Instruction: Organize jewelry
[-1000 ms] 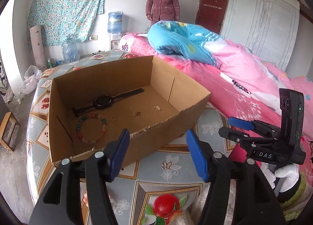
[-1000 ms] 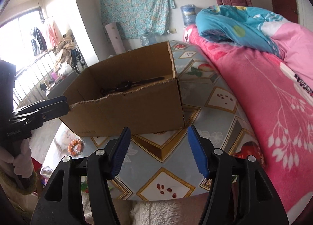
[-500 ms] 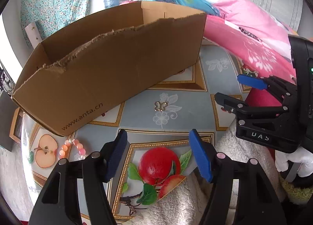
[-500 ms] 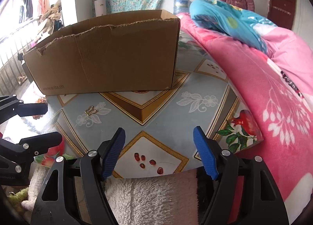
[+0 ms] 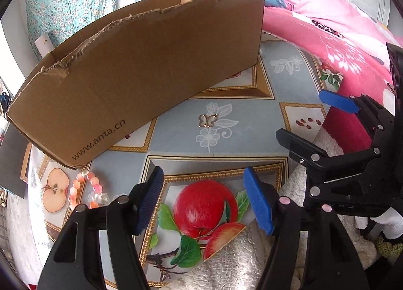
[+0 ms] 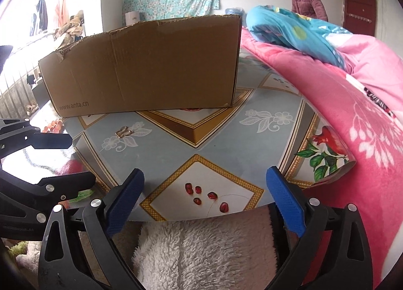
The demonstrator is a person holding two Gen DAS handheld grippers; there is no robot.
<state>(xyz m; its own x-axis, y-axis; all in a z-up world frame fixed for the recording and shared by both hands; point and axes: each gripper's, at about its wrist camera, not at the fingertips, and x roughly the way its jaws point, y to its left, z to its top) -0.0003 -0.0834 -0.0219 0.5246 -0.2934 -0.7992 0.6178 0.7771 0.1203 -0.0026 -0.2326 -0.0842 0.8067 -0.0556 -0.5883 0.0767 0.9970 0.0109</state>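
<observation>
A brown cardboard box (image 5: pixel 141 68) stands on the patterned table (image 5: pixel 252 123); its inside is hidden from both views. In front of it lies a small gold butterfly piece (image 5: pixel 207 120), also seen from the right wrist as the butterfly piece (image 6: pixel 124 132). A pink bead bracelet (image 5: pixel 85 189) lies by the box's near left corner. My left gripper (image 5: pixel 204 202) hangs open and empty over the printed apple, short of the butterfly. My right gripper (image 6: pixel 205 194) sits at the table's near edge, its jaws opening wide with nothing between them.
A pink quilt (image 6: pixel 352 113) and a blue one (image 6: pixel 289 28) crowd the table's right side. A person (image 6: pixel 304 0) stands at the back of the room. White fleece (image 6: pixel 201 247) lies against the near table edge. Each gripper shows in the other's view.
Both grippers have sunk toward the table, so the box's inside with the watch and beads is no longer seen. The right jaws have spread wider.
</observation>
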